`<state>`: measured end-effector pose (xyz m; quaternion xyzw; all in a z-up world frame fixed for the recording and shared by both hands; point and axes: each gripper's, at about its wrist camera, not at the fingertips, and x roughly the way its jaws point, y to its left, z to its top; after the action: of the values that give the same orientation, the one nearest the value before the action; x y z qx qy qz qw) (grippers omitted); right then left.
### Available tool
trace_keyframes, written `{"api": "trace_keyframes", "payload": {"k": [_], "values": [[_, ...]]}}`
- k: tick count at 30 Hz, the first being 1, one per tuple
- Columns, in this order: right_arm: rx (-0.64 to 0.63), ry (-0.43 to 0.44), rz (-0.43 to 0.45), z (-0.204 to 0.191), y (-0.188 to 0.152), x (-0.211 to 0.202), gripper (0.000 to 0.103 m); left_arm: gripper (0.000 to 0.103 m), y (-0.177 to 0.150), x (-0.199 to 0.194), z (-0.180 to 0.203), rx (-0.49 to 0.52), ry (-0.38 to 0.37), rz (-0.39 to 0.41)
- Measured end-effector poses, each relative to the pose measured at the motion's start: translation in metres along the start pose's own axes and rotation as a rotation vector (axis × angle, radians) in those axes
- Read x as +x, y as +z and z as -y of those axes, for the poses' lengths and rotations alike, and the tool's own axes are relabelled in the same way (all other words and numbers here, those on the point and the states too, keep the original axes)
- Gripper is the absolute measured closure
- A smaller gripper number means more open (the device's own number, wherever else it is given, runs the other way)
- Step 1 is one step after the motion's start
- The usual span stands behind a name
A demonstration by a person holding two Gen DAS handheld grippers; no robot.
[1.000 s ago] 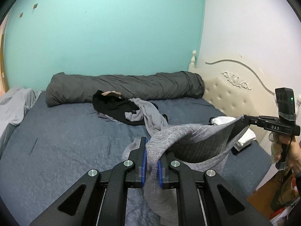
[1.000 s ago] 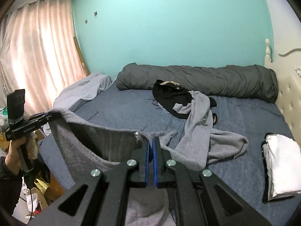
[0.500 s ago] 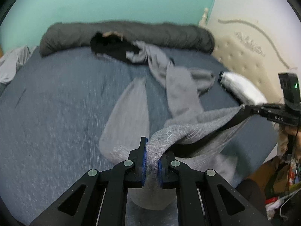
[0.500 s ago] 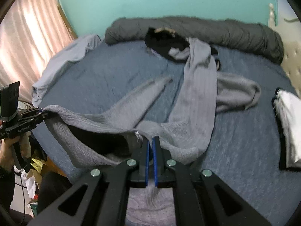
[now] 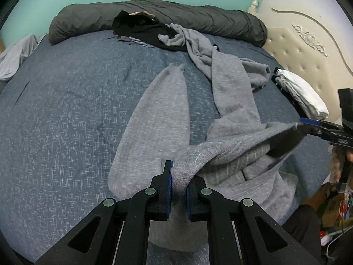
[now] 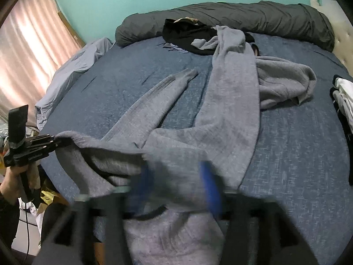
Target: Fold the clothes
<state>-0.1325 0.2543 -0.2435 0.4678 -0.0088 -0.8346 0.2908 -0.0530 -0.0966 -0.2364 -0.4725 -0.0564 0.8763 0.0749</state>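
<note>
A grey knit garment (image 5: 158,121) lies stretched over the blue bed (image 5: 66,110), its two long parts running toward the far pillow roll. My left gripper (image 5: 177,176) is shut on the near edge of it, cloth bunched between the blue pads. In the right wrist view the same garment (image 6: 231,101) spreads ahead. My right gripper (image 6: 174,183) is blurred and its jaws are opening wide, with the cloth edge loose between the pads. Each view shows the other gripper at the side: the right gripper (image 5: 308,125) and the left gripper (image 6: 59,142).
A dark grey rolled duvet (image 5: 154,15) lies along the far side, with a black garment (image 5: 141,31) in front of it. Folded white and black clothes (image 5: 302,92) sit by the cream headboard (image 5: 297,44). A pale sheet (image 6: 72,66) and curtain (image 6: 28,44) are left.
Both grippers have sunk toward the bed and the garment now lies flatter on it. The right jaws, shut on the cloth before, have sprung apart. The left grip is unchanged.
</note>
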Motion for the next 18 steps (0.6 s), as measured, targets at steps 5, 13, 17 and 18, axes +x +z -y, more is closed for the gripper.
{"api": "trace_keyframes", "payload": {"k": [5, 13, 17, 18], "values": [[-0.04, 0.003, 0.004, 0.012, -0.01, -0.004, 0.04, 0.093, -0.003, 0.002, 0.0, 0.007, -0.004, 0.007], [-0.161, -0.047, -0.06, 0.004, -0.023, 0.027, 0.04, 0.092, -0.012, 0.006, -0.005, 0.005, -0.004, -0.005], [-0.252, -0.072, -0.08, -0.012, -0.023, 0.043, 0.04, 0.092, -0.012, 0.007, -0.007, 0.005, -0.009, -0.008], [-0.27, -0.072, -0.085, -0.016, -0.023, 0.047, 0.04, 0.092, -0.012, 0.008, -0.007, 0.003, -0.011, -0.009]]}}
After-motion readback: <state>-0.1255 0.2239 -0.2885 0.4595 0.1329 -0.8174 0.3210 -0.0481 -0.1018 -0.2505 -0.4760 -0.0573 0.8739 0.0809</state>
